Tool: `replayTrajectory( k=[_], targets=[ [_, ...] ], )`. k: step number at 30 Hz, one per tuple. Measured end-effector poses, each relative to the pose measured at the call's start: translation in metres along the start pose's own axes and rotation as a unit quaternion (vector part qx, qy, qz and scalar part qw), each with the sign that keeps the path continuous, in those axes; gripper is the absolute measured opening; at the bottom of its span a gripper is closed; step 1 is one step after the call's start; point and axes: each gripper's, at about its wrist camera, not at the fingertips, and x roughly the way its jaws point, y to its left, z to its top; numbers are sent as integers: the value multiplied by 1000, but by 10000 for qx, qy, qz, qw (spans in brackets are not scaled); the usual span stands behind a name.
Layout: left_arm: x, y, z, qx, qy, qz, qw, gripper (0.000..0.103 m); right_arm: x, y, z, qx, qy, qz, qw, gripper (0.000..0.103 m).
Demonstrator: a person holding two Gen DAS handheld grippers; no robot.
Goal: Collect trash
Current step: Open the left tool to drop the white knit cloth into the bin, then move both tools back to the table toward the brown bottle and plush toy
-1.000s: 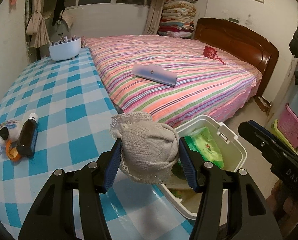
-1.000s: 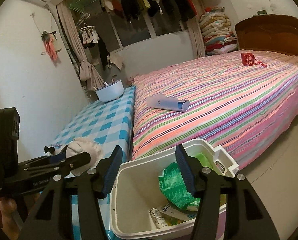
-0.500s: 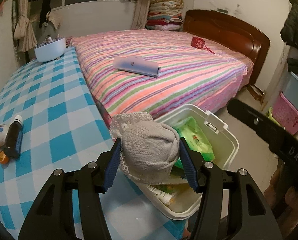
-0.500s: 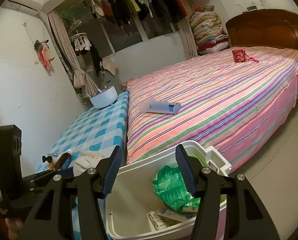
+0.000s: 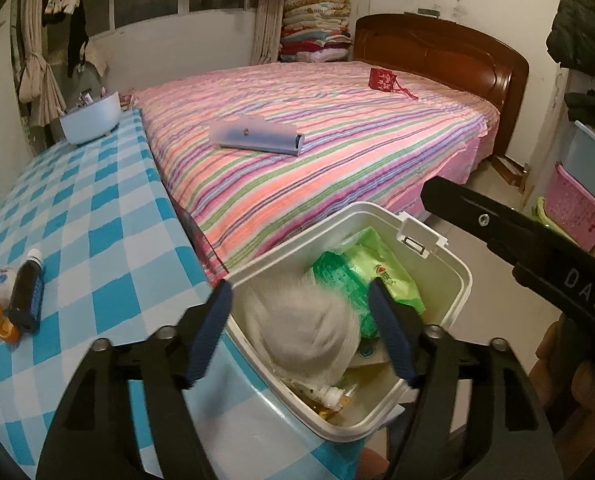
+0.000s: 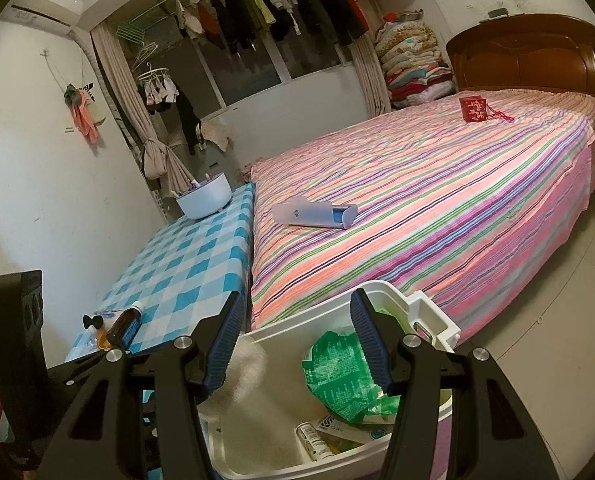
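A white plastic bin [image 5: 449,264] stands beside the checkered table and holds green wrappers [image 5: 381,276] and small bottles. My left gripper [image 5: 301,336] is open above the bin; a blurred white knitted cloth [image 5: 309,332] is between its fingers, free of them, dropping into the bin. In the right wrist view the cloth [image 6: 245,364] is a blur at the bin's left wall [image 6: 265,400]. My right gripper [image 6: 297,344] is open and empty over the bin, above the green wrappers [image 6: 337,372].
A dark bottle [image 5: 27,292] and small items lie on the blue checkered table [image 5: 89,216]. A light blue bowl [image 5: 91,124] sits at its far end. A flat case [image 5: 257,136] and red pouch [image 5: 383,79] lie on the striped bed [image 5: 337,152]. Pink basket [image 5: 573,210] at right.
My left gripper carried the cloth from over the table to over the bin, then opened; the cloth is falling in. The right gripper stayed open over the bin.
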Motion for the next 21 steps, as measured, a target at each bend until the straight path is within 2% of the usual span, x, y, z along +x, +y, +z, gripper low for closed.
replayTrajectory(
  k=[4, 9, 21],
  targets=[
    [-5, -1, 2, 65, -130, 111, 9998, 80, 1, 1, -1, -26, 23, 14, 10000, 54],
    [-5, 3, -1, 61, -140, 206, 9997, 80, 1, 3, -1, -27, 1, 46, 10000, 54],
    [-19, 56, -3, -414, -181, 539, 9975, 80, 25, 33, -6, -175, 204, 323, 9991, 54]
  ],
)
